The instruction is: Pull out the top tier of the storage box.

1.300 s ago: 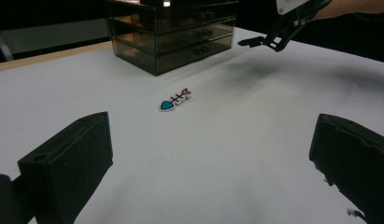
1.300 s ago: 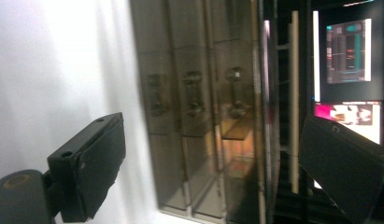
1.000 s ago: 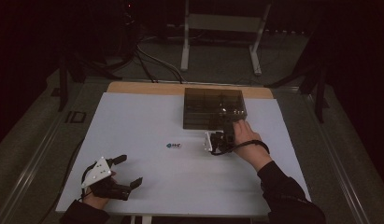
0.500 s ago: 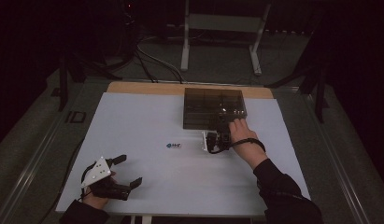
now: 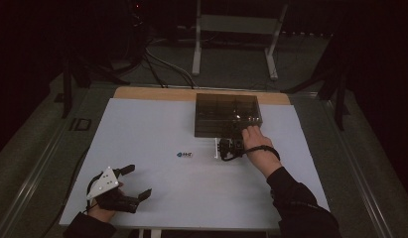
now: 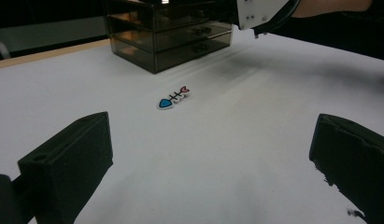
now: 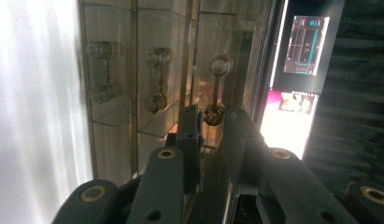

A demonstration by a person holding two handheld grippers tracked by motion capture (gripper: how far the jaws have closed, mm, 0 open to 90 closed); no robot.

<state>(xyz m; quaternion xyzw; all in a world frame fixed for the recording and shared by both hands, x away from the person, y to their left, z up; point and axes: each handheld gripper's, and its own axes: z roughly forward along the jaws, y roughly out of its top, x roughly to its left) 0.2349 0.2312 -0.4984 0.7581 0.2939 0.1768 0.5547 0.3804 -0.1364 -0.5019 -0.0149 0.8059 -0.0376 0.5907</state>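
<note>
1. The right gripper [image 7: 209,122] has just been closing its jaws around the top drawer handle [image 7: 216,88] of the smoky drawer box [image 5: 226,114] at the table's [image 5: 142,124] far side.
2. Grip the handle's middle, then pull straight out (not upward).
3. The left gripper [image 5: 134,182] rests wide open and empty.
</note>
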